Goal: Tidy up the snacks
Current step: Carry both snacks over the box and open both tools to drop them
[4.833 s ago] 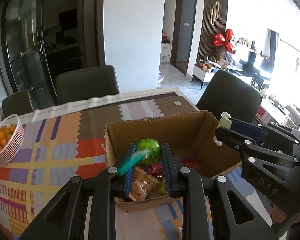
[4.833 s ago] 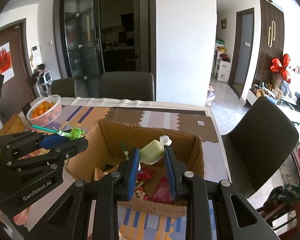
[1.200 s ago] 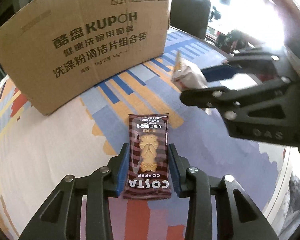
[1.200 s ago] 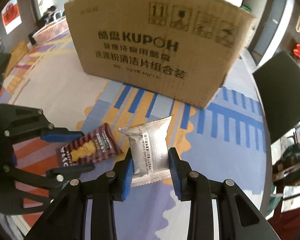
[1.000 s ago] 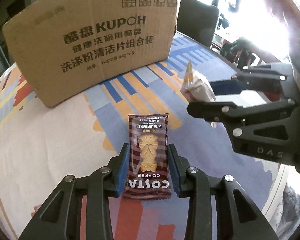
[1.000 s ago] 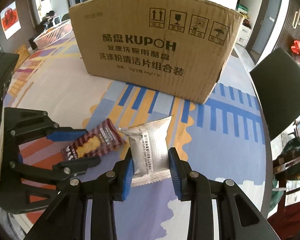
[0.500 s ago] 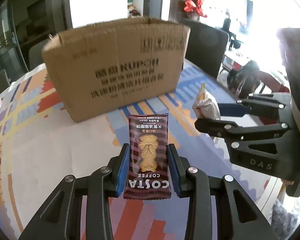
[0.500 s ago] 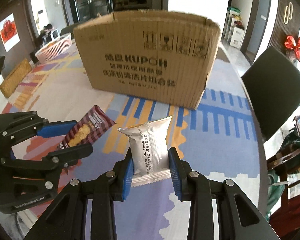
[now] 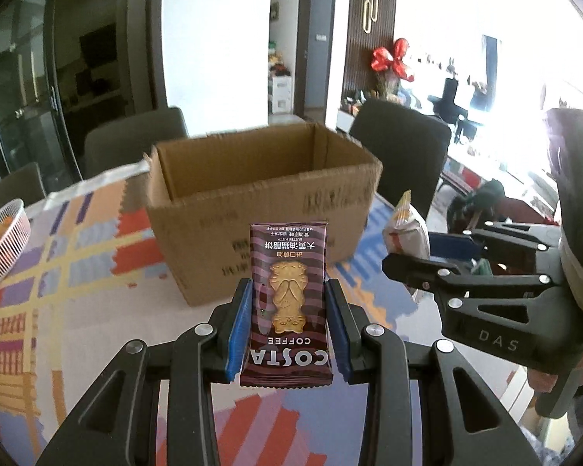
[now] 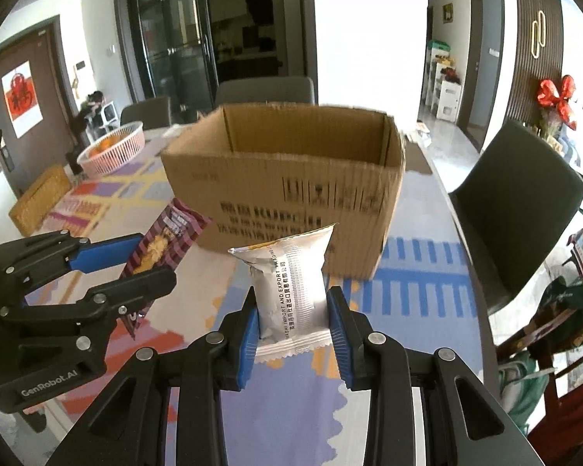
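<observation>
My left gripper is shut on a brown striped Costa Coffee biscuit packet and holds it up in front of the open cardboard box. My right gripper is shut on a silver snack packet, also raised before the box. In the left wrist view the right gripper and its packet show at the right. In the right wrist view the left gripper and the Costa packet show at the left. The box's inside bottom is hidden.
The box stands on a table with a colourful patterned cloth. A pink basket of oranges and a woven tray sit far left. Dark chairs stand around the table. Bags lie beyond the right table edge.
Both grippers have lifted their packets from table level to about the height of the box rim. The box's open top has come into view.
</observation>
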`<move>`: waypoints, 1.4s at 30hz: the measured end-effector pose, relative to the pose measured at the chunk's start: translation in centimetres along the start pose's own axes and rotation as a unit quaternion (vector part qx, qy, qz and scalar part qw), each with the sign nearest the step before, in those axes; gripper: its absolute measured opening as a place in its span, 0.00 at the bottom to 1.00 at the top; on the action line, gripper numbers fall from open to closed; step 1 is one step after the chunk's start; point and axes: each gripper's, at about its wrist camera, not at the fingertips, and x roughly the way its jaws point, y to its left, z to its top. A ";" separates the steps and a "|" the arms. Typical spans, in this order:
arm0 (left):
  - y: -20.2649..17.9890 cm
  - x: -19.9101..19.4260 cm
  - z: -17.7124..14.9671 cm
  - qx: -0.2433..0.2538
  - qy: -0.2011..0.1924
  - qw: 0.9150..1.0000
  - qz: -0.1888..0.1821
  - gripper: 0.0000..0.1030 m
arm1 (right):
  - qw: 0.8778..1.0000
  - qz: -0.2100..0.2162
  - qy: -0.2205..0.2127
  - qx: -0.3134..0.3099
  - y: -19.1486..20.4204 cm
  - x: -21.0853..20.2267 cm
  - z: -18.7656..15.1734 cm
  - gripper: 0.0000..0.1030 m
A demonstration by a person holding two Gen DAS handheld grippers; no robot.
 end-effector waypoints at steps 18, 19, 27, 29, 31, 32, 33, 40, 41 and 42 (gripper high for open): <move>2.7 -2.1 7.8 -0.018 -0.044 0.999 0.017 0.36 | 0.999 0.000 -0.045 0.007 -0.4 -1.9 8.5 0.34; 3.0 -2.0 8.4 -0.019 -0.043 0.999 0.017 0.36 | 0.999 0.000 -0.044 0.008 -0.5 -1.8 8.9 0.34; 4.5 -0.3 11.8 -0.031 -0.025 0.999 0.017 0.36 | 0.999 0.002 -0.028 0.015 -1.4 0.0 12.1 0.34; 4.8 0.3 12.2 -0.034 -0.018 0.999 0.019 0.36 | 1.000 0.004 -0.023 0.019 -1.6 0.6 12.6 0.34; 5.1 1.1 12.7 -0.036 -0.009 0.999 0.020 0.36 | 1.000 -0.004 -0.016 0.018 -1.8 1.2 13.1 0.34; 5.2 1.4 12.9 -0.038 -0.006 0.999 0.022 0.36 | 1.000 -0.005 -0.014 0.017 -1.8 1.4 13.3 0.34; 5.4 1.9 13.0 -0.038 -0.002 0.999 0.023 0.36 | 1.000 -0.005 -0.011 0.017 -1.9 1.6 13.4 0.34; 6.0 4.9 13.9 -0.045 0.030 0.998 0.031 0.37 | 0.999 -0.002 0.017 0.033 -2.5 4.0 14.6 0.34; 6.0 5.3 13.9 -0.045 0.034 0.998 0.032 0.37 | 0.999 -0.002 0.020 0.036 -2.6 4.2 14.7 0.34; 5.9 5.7 13.9 -0.044 0.038 0.998 0.034 0.37 | 0.999 -0.001 0.024 0.039 -2.8 4.6 14.8 0.34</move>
